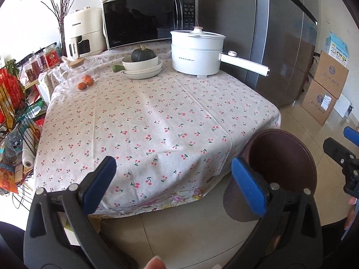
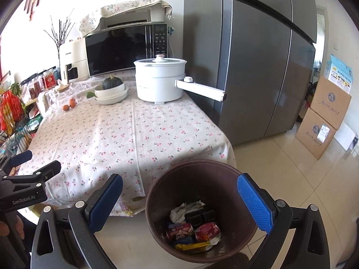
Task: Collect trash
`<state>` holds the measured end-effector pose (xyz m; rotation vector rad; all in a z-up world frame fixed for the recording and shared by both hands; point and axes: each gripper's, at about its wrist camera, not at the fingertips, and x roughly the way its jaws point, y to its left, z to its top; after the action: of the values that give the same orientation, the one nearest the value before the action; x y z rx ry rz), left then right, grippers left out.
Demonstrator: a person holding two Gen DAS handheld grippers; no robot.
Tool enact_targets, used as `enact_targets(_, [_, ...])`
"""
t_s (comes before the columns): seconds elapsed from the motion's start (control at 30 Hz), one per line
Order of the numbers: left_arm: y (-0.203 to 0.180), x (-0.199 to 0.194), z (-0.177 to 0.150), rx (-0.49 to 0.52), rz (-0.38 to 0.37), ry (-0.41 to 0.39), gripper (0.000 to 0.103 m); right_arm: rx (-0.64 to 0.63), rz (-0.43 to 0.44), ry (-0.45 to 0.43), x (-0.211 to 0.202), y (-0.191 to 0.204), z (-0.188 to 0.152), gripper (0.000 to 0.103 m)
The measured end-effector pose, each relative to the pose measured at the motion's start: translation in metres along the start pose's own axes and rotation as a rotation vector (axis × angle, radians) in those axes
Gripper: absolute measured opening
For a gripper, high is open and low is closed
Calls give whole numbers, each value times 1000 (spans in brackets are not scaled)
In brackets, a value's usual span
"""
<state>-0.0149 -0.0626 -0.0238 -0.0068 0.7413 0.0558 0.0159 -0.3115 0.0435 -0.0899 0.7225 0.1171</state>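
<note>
Far left of the desk [image 1: 157, 116] there's a wire rack [image 1: 15, 112] w/ snack packs, then at the back left corner a cream air fryer [image 1: 82, 33] and next to it the black microwave [image 1: 145, 22]. In front of those: a few small oranges [image 1: 85, 82] by a glass jar, then a stack of white dishes [image 1: 142, 66] w/ a dark green squash [image 1: 143, 53] on top, approx mid back edge. Back right corner has the white electric pot [image 1: 196, 51], its handle sticking out past the desk's right edge. Cherry-print cloth covers the whole desk and the front half is bare cloth. Left hand-held gripper [image 1: 174, 179] hangs over the front edge, jaws wide apart, nothing between them. Off the front right corner, on the floor, sits the brown trash bin [image 2: 202, 204], and the trash [image 2: 193, 228] is inside it: red cans, crumpled paper, a yellow wrapper, some black plastic thing. Right hand-held gripper [image 2: 179, 201] is right above the bin, jaws spread apart too, not gripping anything. Grey fridge [image 2: 258, 56] stands behind the bin, cardboard boxes [image 2: 323, 116] stacked far right.
</note>
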Motion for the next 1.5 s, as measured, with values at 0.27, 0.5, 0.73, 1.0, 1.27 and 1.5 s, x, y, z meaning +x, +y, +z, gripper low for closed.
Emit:
enact_targets(0.27, [0, -3, 0, -11, 5, -17, 102, -18, -13, -43, -2, 4, 0, 103])
enact_targets(0.5, [-3, -7, 1, -2, -9, -27, 102, -26, -17, -35, 1, 5, -2, 103])
enact_targets(0.73, [-7, -8, 0, 6, -18, -25, 102, -28, -15, -32, 2, 6, -2, 103])
enact_targets(1.0, [-9, -8, -1, 11, -23, -20, 102, -12, -4, -29, 4, 5, -1, 103])
enact_targets(1.27, [-9, -6, -1, 7, -25, -14, 102, -1, -7, -27, 6, 4, 0, 103])
enact_targets(1.5, [-10, -7, -2, 14, -24, -15, 102, -7, -8, -25, 7, 4, 0, 103])
